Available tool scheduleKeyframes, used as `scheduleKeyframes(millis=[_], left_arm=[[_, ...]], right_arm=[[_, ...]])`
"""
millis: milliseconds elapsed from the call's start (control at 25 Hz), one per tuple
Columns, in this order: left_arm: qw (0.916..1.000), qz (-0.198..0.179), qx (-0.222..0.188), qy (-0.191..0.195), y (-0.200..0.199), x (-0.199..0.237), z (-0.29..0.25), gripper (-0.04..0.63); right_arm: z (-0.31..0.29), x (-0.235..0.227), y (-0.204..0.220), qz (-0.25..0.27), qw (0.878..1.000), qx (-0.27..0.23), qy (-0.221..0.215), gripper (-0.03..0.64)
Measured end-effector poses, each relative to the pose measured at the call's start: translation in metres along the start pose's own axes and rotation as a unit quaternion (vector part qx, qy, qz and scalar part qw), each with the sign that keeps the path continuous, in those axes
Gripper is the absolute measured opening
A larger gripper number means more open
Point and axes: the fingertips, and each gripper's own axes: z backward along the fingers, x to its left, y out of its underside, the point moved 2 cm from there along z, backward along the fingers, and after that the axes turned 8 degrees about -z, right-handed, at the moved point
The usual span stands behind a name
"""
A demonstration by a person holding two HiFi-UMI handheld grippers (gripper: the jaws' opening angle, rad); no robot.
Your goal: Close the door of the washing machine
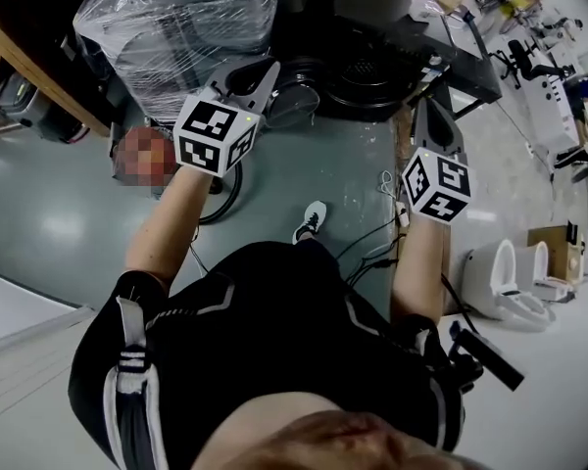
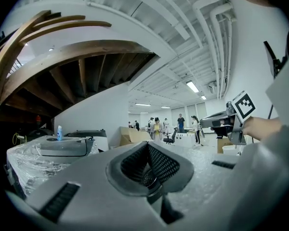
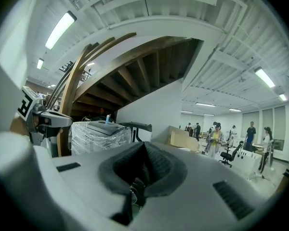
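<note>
Black washing machine (image 1: 372,71) stands ahead of both grippers, door (image 1: 463,59) apparently open. Left gripper (image 1: 260,74) and right gripper (image 1: 423,106), short of the machine, have jaws together and empty, likely for pushing the door shut.

In the head view the plastic-wrapped washing machine (image 1: 176,23) is cut off by the top edge. The dark washing machine (image 1: 382,67) beside it sits so deep in shadow that little of it can be made out. In the left gripper view the people (image 2: 156,127) far across the hall and the small bottle (image 2: 60,133) on the wrapped machine are too small to tell in detail.
</note>
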Motion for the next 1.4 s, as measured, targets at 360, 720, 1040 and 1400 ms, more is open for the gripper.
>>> scheduleKeyframes(millis=[360,720,1040,1400], left_arm=[[0.9996,0.025,0.008,-0.006,0.003,0.015,-0.092,0.003],[0.9990,0.039,0.018,-0.014,-0.006,0.019,-0.185,0.003],[0.9985,-0.002,0.054,0.006,0.001,0.005,-0.261,0.003],[0.9950,0.002,0.094,0.036,0.033,0.016,-0.308,0.003]], right_arm=[[-0.083,-0.053,0.002,-0.011,1.000,0.010,-0.025,0.003],[-0.145,-0.126,0.000,-0.023,0.999,0.010,-0.034,0.003],[-0.181,-0.194,0.012,-0.047,0.998,0.010,-0.035,0.003],[-0.204,-0.216,0.029,-0.045,0.998,0.021,-0.041,0.003]])
